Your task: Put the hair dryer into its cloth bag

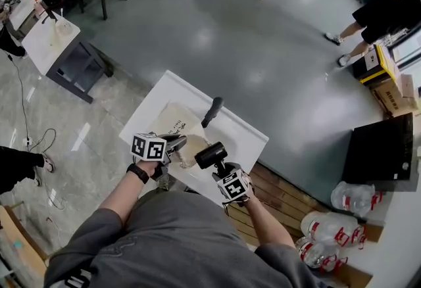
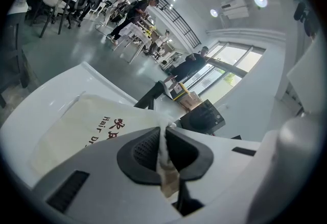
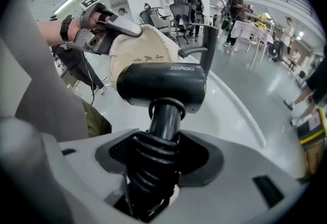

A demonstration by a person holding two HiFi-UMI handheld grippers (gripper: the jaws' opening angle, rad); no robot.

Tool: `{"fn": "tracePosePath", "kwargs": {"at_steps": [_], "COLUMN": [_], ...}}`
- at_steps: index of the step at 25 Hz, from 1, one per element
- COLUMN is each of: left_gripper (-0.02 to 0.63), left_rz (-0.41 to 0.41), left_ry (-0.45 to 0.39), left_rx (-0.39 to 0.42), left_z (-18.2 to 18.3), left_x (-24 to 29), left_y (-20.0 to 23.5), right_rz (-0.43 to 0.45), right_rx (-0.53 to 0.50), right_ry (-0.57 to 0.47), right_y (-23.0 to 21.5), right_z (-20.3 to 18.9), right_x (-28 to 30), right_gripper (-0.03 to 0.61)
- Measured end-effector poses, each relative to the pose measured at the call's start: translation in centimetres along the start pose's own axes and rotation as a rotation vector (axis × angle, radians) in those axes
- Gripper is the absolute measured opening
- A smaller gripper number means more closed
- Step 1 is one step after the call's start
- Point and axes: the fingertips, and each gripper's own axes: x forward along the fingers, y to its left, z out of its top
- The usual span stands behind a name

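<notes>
The left gripper (image 2: 163, 152) has its jaws drawn almost together, pinching a thin fold of cream cloth at the near edge of the cloth bag (image 1: 171, 123). The rest of the bag lies flat on the white table (image 1: 245, 137), stretching away toward 11 o'clock from the person, with red and dark lettering on its upper face.

The right gripper (image 3: 156, 160) has its jaws set wide, clamped on the ribbed black lower end of the handle of the hair dryer (image 3: 161, 83). The dryer is held clear of the table over its near edge, barrel crosswise above the jaws. It is just beside the pinched end of the bag, at about 3 o'clock from it. It is outside the bag.

A slim black object (image 1: 212, 112) lies on the table at 12 o'clock from the dryer, close to the bag's far right edge; what it is I cannot tell.
</notes>
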Motion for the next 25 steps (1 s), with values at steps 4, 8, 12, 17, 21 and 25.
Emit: {"fn": "tracePosePath", "kwargs": {"at_steps": [4,8,12,17,21,25], "left_gripper": [0.021,0.021,0.021,0.021,0.021,0.021], "left_rz": [0.002,0.011,0.022,0.021,0.029,0.029], "left_ry": [-0.002,0.006,0.01,-0.012,-0.011,-0.007], "left_rx": [0.006,0.004,0.002,-0.02,-0.022,-0.017], "left_z": [0.0,-0.2,-0.3,-0.1,-0.2,-0.3], "left_x": [0.1,0.1,0.1,0.1,0.3,0.3], "left_y": [-0.3,0.0,0.2,0.4,0.6,0.4], "right_rz": [0.008,0.002,-0.006,-0.027,-0.035,-0.051], "right_rx": [-0.077,-0.13,-0.16,-0.192,-0.23,-0.283], "right_ry": [0.009,0.023,0.029,0.026,0.036,0.047], "right_y": [1.0,1.7,2.2,2.3,2.5,2.7], "right_z": [1.3,2.1,2.2,1.9,1.9,2.2], "right_x": [0.2,0.6,0.8,0.5,0.5,0.7], "right_gripper": [0.242,0.242,0.242,0.242,0.242,0.242]}}
